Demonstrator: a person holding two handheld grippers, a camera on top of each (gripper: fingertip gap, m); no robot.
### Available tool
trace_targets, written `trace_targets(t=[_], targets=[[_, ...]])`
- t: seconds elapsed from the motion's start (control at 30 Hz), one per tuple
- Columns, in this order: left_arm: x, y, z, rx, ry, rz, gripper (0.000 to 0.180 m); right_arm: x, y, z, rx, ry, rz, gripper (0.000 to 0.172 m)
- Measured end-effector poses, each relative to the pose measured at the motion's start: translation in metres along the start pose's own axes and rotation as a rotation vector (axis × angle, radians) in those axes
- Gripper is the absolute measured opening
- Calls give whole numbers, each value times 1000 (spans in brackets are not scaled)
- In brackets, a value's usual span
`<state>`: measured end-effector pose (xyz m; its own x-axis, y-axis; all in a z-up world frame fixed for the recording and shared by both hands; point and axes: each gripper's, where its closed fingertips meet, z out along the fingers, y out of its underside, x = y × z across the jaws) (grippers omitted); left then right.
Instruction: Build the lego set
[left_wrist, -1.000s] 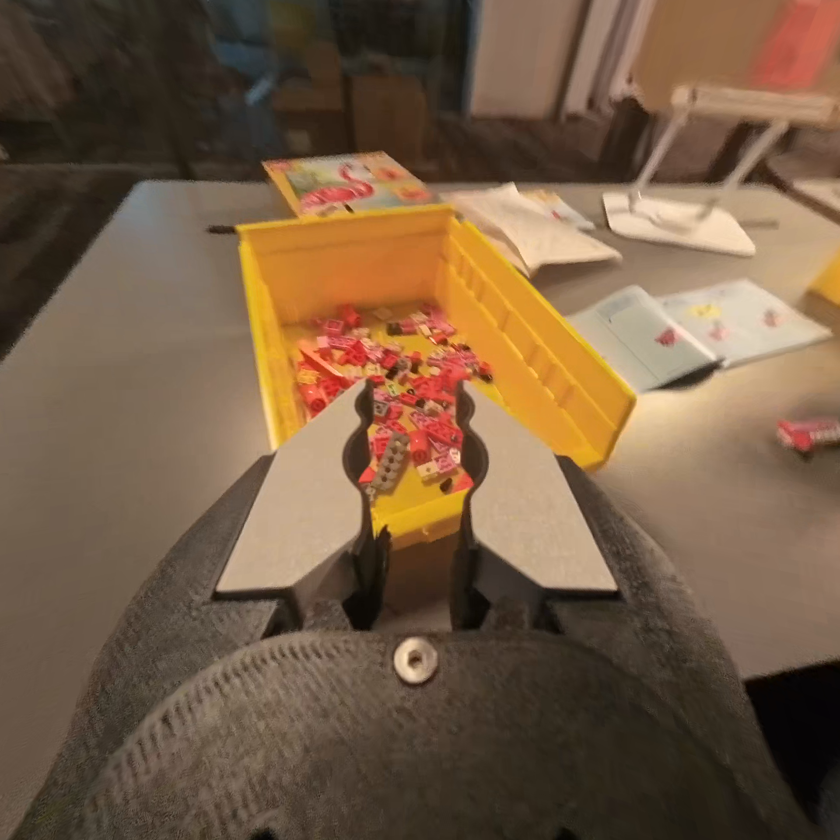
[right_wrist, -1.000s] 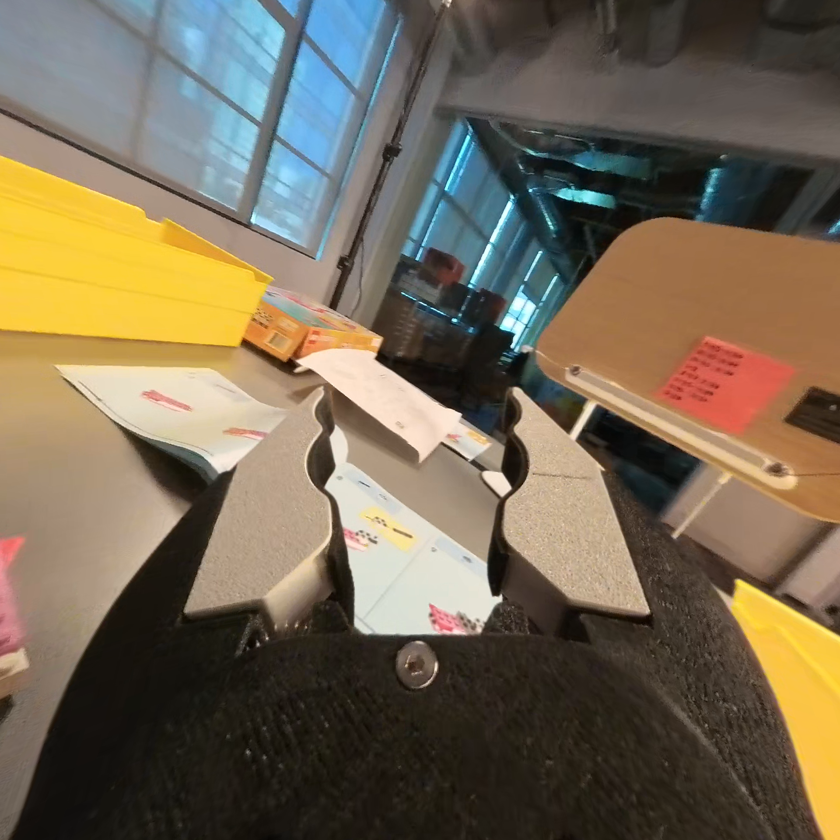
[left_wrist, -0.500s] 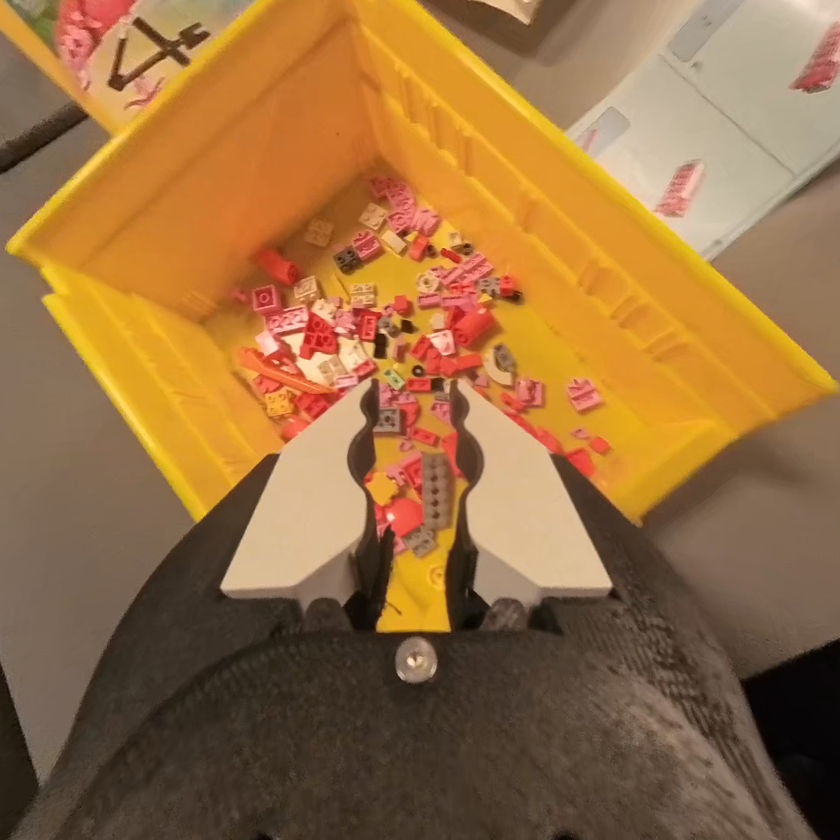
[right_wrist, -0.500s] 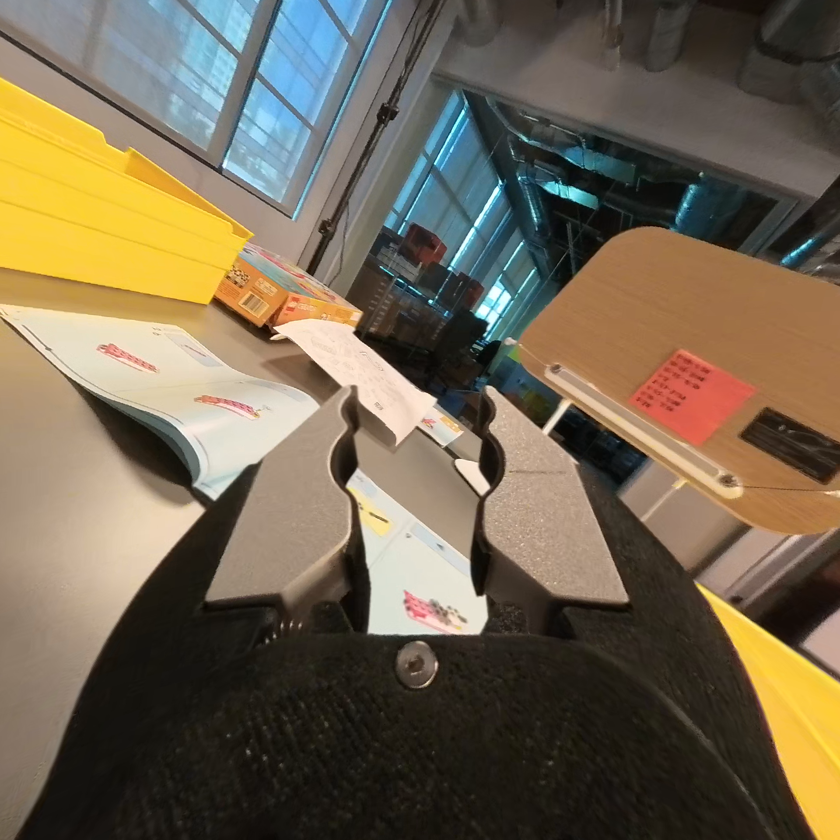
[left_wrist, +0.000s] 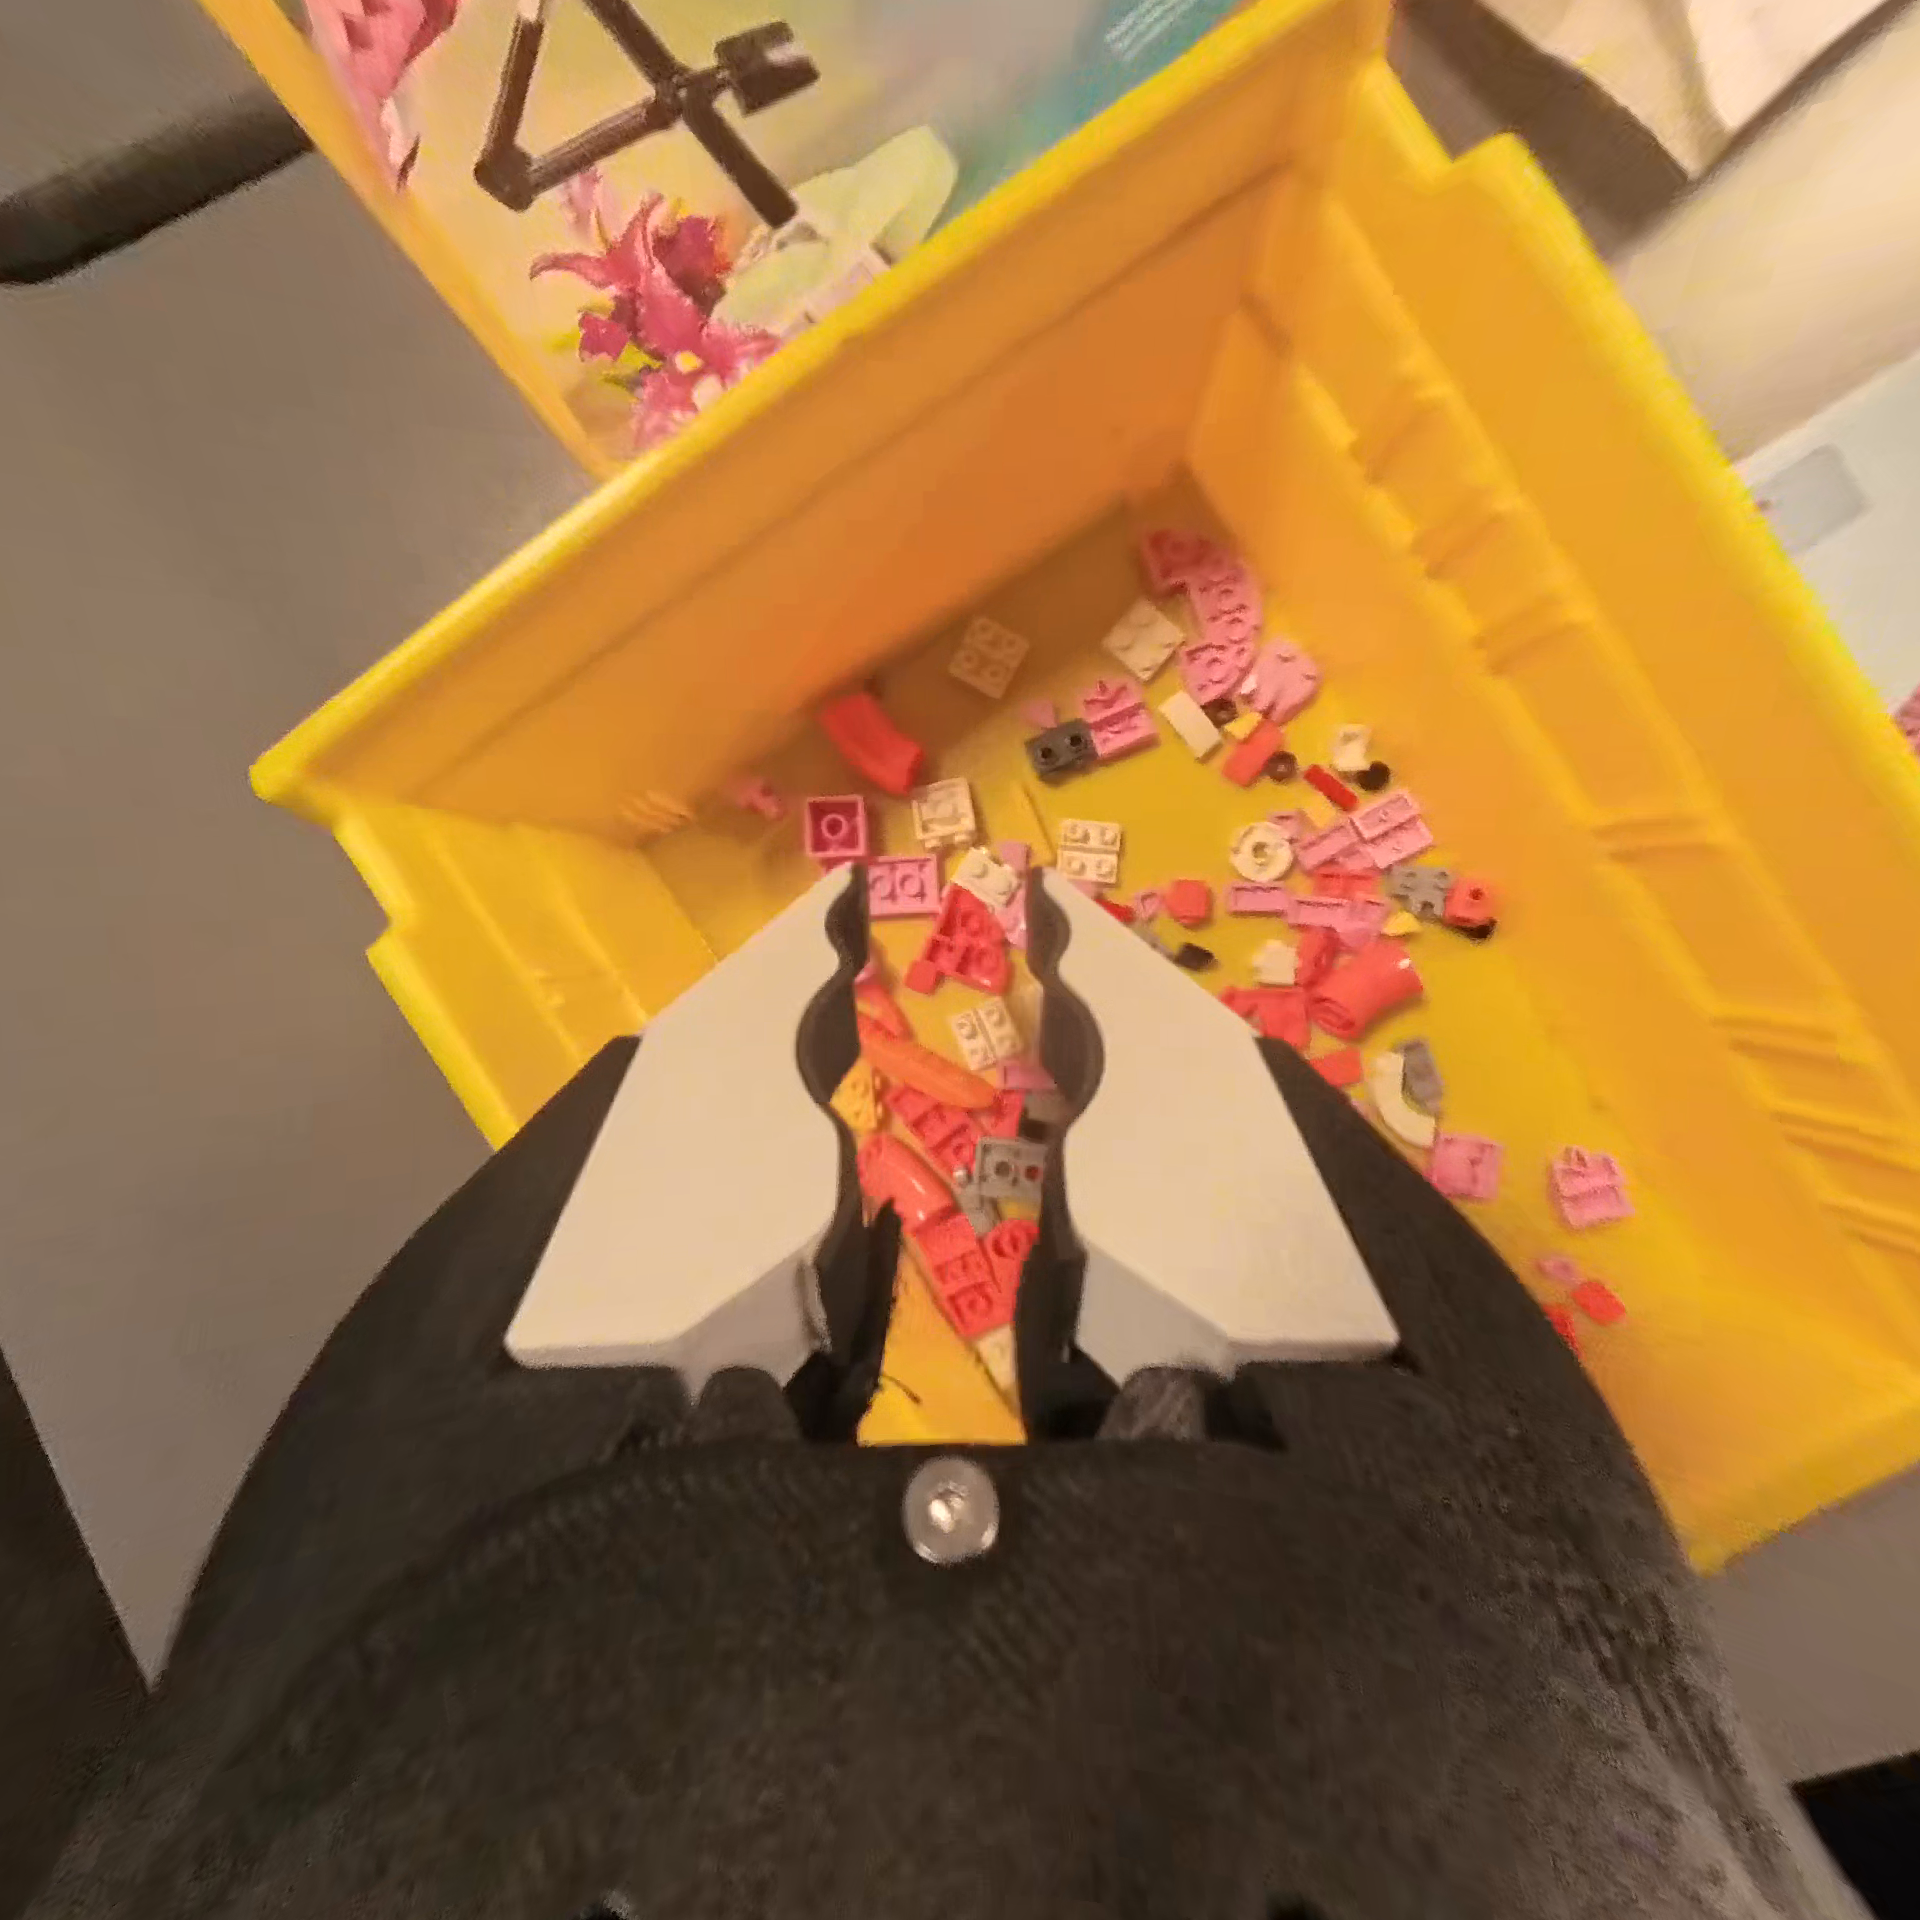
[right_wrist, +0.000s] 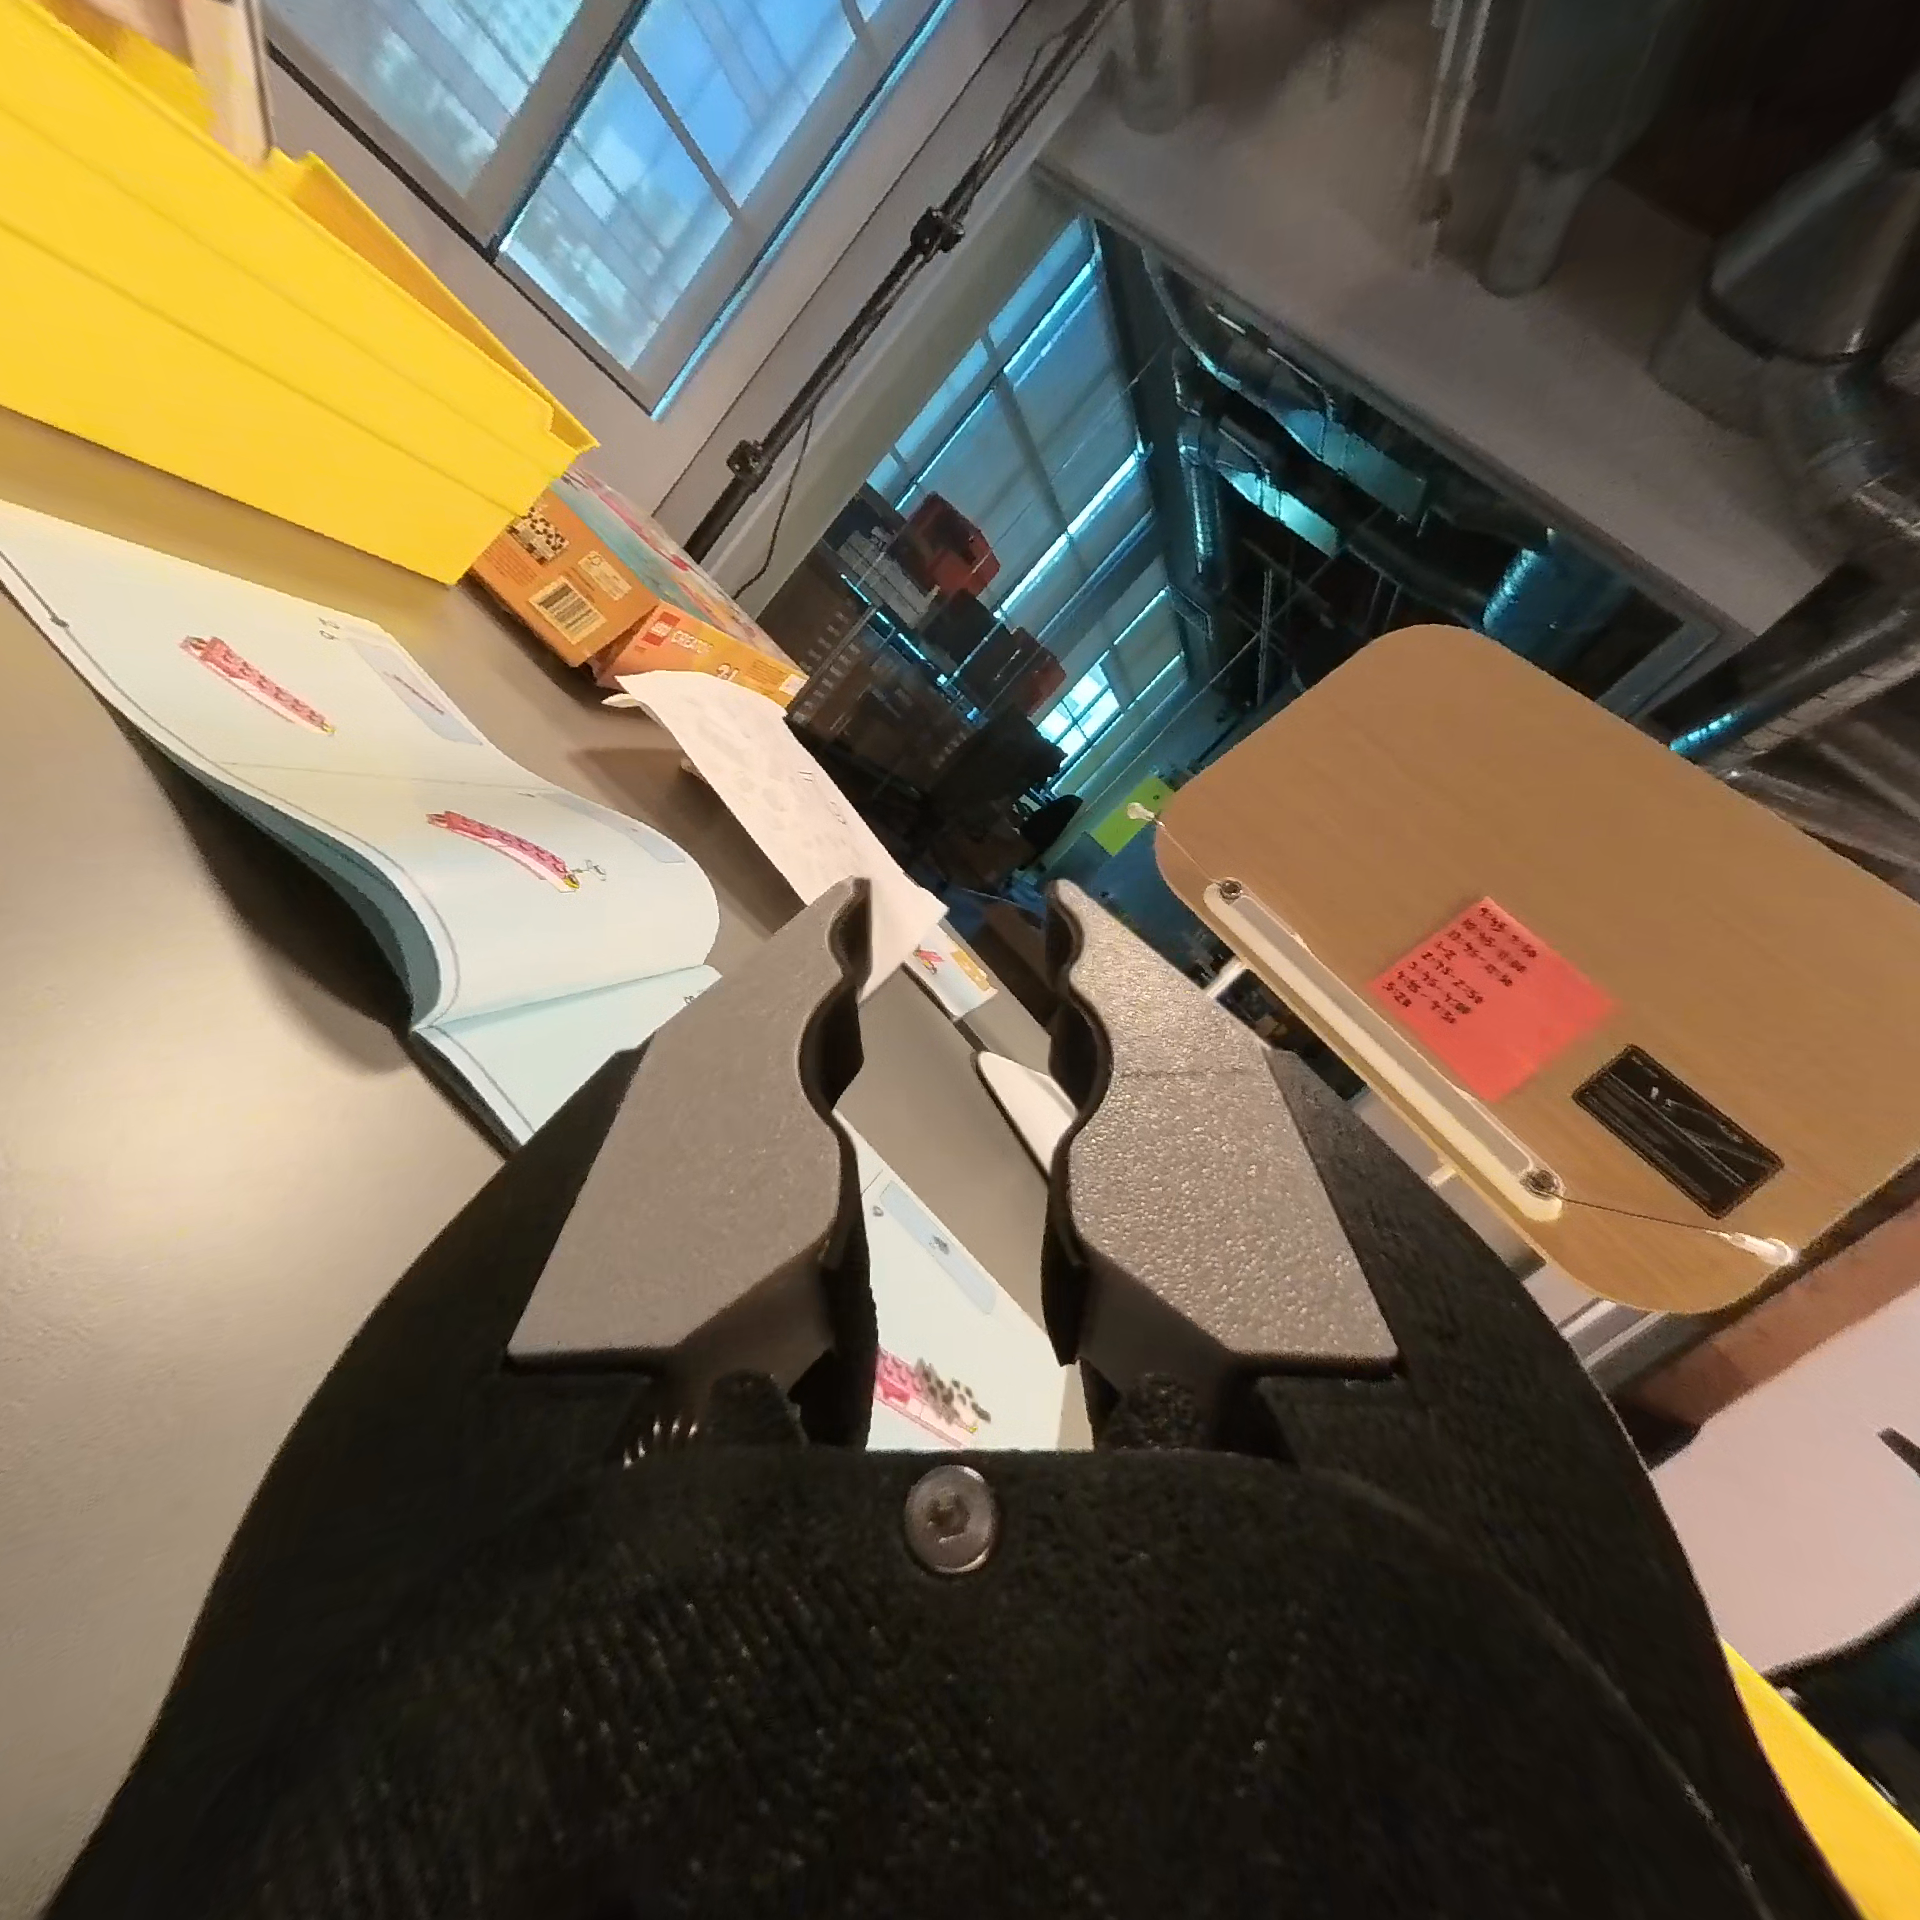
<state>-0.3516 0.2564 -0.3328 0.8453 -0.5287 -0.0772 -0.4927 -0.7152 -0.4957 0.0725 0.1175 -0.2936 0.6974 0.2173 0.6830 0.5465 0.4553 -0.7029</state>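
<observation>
We are hovering the left gripper (left_wrist: 948, 883), jaws apart and empty, over bricks (left_wrist: 961, 951) in the yellow bin (left_wrist: 727, 623), while the right gripper (right_wrist: 956, 904) is idling unclenched above the surface (right_wrist: 156, 1091).

My yellow bin (left_wrist: 1351, 436) looks like smooth, shiny plastic. The little bricks (left_wrist: 961, 951) are shiny plastic too. The booklet (right_wrist: 499, 883) is smooth paper. The board (right_wrist: 1507, 862) looks like wood.

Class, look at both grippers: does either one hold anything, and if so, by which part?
Neither holds anything. The left gripper hangs open over loose bricks in the yellow bin, gripping none. The right gripper is open above the table, with nothing between its fingers.
</observation>
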Motion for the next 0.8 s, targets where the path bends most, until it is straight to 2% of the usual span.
trace_targets(t=[0.07, 0.13, 0.2, 0.3, 0.43, 0.57, 0.7, 0.8], targets=[[5, -5, 8, -26, 81, -31, 36, -1, -2, 0, 8, -1, -7, 29], [26, -8, 11, -54, 254, -71, 35, -1, -5, -1, 22, 1, -20, 28], [28, -2, 17, -117, 282, -127, 31, -5, -6, -1, 23, -9, -36, 27], [20, 17, 24, -229, 220, -96, 26, -10, -7, 0, 24, -27, -54, 26], [57, 42, 13, -348, 438, -25, 27, -8, -9, -1, 34, -15, -60, 24], [39, 68, 18, -450, 288, 98, 27, -7, -10, -1, 37, -9, -52, 23], [50, 73, 16, -444, 353, 125, 27, -9, -9, 1, 33, -15, -58, 22], [84, 60, 6, -342, 595, 99, 27, -10, -8, 2, 29, -19, -64, 22]])
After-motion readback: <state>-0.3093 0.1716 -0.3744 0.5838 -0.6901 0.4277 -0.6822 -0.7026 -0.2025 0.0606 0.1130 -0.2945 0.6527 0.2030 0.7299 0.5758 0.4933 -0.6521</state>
